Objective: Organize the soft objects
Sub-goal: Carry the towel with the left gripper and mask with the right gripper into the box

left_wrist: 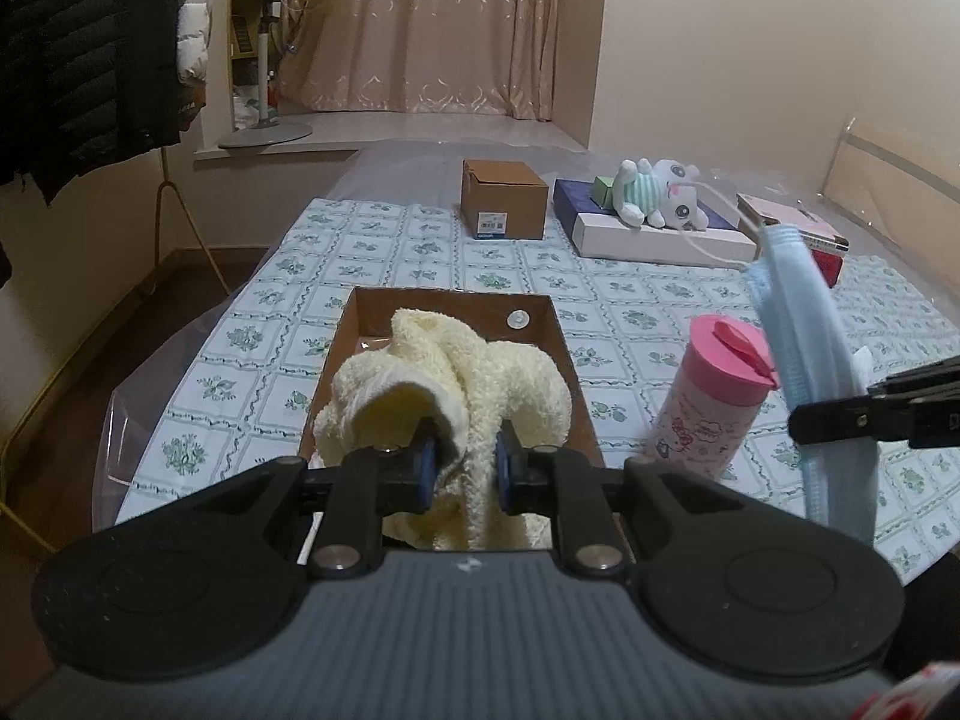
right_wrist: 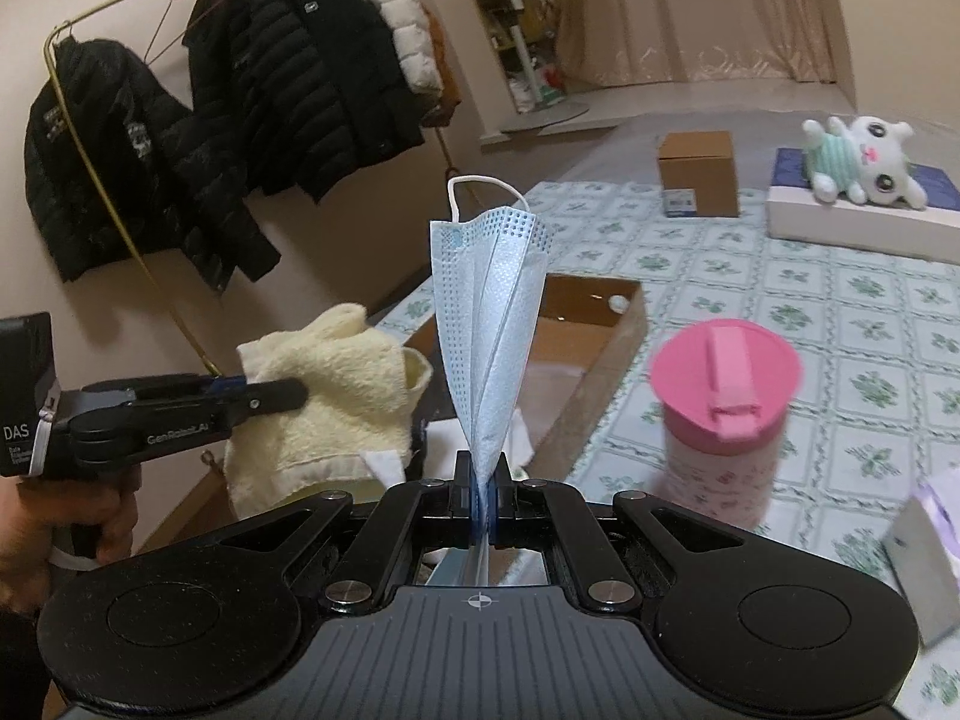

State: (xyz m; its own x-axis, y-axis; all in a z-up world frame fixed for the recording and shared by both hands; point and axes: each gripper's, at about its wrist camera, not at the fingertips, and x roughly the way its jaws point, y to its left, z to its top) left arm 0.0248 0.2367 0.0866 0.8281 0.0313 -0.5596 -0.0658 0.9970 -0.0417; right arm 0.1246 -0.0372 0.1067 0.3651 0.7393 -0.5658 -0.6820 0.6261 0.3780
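Floral-printed cloth covers the wide table [left_wrist: 384, 240], and on it, nearest the cameras, sits a shallow open brown cardboard box [left_wrist: 543, 324], the likely home for the soft things. Above the box's near end the left gripper [left_wrist: 462, 471] is clamped on a fluffy pale-yellow towel [left_wrist: 456, 378], which hangs bunched over the box floor. Just beside it the right gripper [right_wrist: 483, 495] is pinched tight on a pleated light-blue face mask [right_wrist: 489, 312], which stands up from the jaws over the box's right wall. To do the drop well, I judge each hand should come low inside the walls before letting go, towel first toward the far end so the mask keeps a free corner. Room is ample across the box's bare far half, but a tall pink-lidded cup [left_wrist: 708, 402] stands close outside its right edge, so the right hand should swing in from above rather than sideways. A white plush cat [left_wrist: 660, 192] waits well apart on a flat box.
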